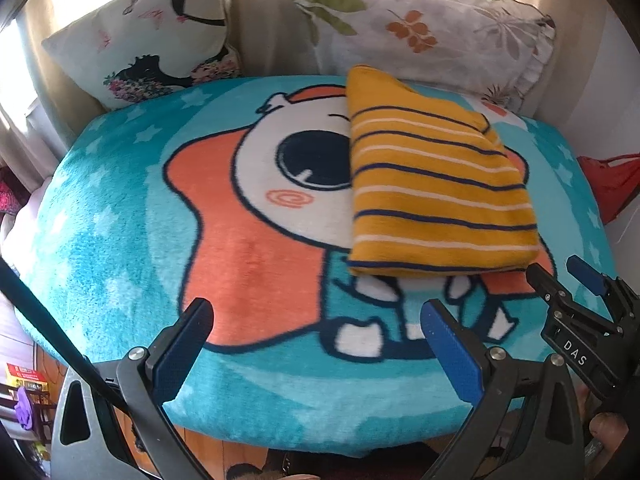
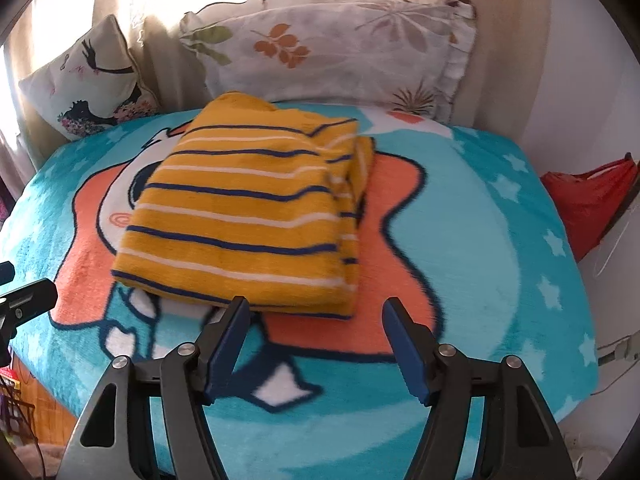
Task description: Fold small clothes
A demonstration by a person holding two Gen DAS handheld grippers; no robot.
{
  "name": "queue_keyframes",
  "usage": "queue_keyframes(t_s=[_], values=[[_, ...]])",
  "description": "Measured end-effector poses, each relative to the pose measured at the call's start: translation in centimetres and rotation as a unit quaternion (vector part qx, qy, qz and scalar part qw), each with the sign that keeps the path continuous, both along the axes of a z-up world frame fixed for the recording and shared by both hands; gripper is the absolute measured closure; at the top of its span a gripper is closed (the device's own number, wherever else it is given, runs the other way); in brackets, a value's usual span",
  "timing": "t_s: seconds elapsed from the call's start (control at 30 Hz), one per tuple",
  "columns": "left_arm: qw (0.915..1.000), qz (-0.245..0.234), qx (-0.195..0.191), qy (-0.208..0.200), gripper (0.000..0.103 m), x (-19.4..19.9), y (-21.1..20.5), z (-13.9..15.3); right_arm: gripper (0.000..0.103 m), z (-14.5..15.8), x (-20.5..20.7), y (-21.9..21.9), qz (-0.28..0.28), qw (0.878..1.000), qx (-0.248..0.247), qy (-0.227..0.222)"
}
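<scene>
text: "DAS" | on: right claw (image 1: 560, 276) body (white letters)

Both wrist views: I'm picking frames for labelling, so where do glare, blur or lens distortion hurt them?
Left wrist view: window light behind the pillows blows out the top edge; fisheye bows the blue blanket; slight motion smear on the folded yellow striped garment. Right wrist view: same backlit glare up top, blanket print near the right gripper smeared, corners vignetted black.
</scene>
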State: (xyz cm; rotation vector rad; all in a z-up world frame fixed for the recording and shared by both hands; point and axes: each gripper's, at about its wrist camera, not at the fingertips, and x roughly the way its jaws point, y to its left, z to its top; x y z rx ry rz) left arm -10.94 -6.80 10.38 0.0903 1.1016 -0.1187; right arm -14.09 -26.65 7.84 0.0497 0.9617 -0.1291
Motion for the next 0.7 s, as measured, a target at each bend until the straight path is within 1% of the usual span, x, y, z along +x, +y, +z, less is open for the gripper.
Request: queue_keyframes(t_s=[0.3, 0.7], values=[[1.0, 0.0, 0.002, 0.008, 0.0, -1.1, -2.6, -0.4, 0.029, -0.4, -1.5, -3.1, -0.003, 1.0, 0.008, -0.002], [0.9998, -0.003, 0.002, 0.019, 0.0, -1.5, -4.9, -1.1, 0.027, -0.5, -2.5, -5.0, -0.001, 1.0, 0.003, -0.004]])
